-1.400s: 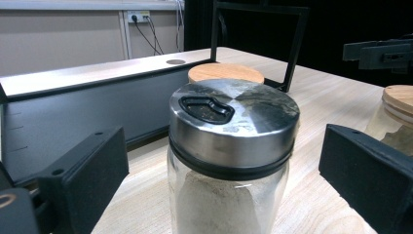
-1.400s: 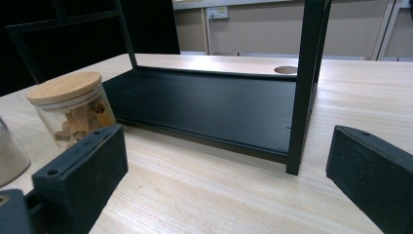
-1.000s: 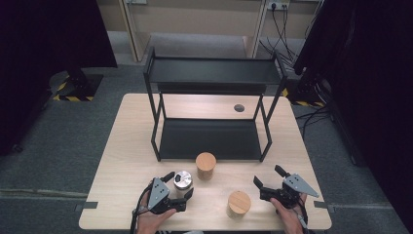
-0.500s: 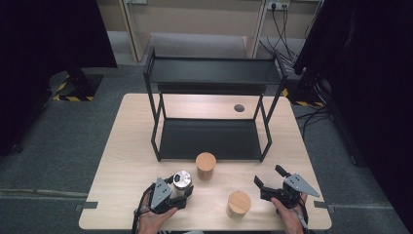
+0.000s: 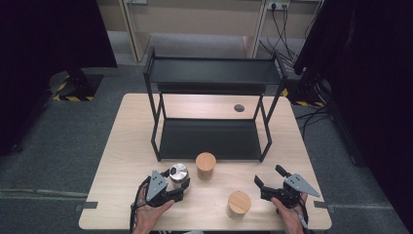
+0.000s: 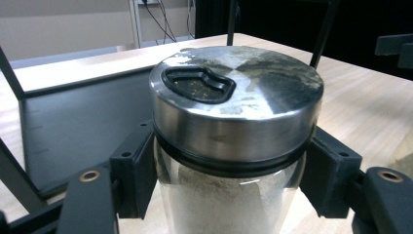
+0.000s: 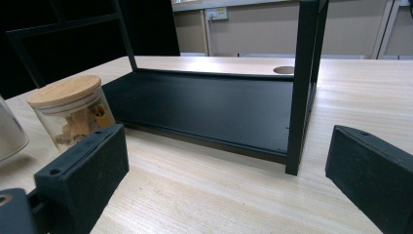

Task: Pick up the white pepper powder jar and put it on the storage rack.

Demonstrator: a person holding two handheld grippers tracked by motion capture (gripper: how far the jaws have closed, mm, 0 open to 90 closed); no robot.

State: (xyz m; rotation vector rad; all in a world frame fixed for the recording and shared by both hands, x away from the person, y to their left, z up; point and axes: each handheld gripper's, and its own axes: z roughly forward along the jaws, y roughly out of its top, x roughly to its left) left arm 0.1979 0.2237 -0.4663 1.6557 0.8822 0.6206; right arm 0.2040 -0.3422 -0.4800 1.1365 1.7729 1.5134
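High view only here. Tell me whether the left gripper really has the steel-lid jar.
Observer: Yes. In the left gripper view, both pads of the left gripper press the glass just under the steel-lid jar's lid.
Operator: Report its contents.
Observer: Pale powder, filled nearly to the lid.
Operator: Now the wood-lid jar by the shelf.
Observer: The right gripper view shows brown chunks inside the wood-lid jar.

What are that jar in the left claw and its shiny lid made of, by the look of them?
The jar looks like clear glass: pale powder shows through its wall. Its lid seems brushed steel, silvery with streaky reflections and a dark, probably plastic, pour flap. The left gripper has black pads, probably rubber or foam, pressed on the glass.
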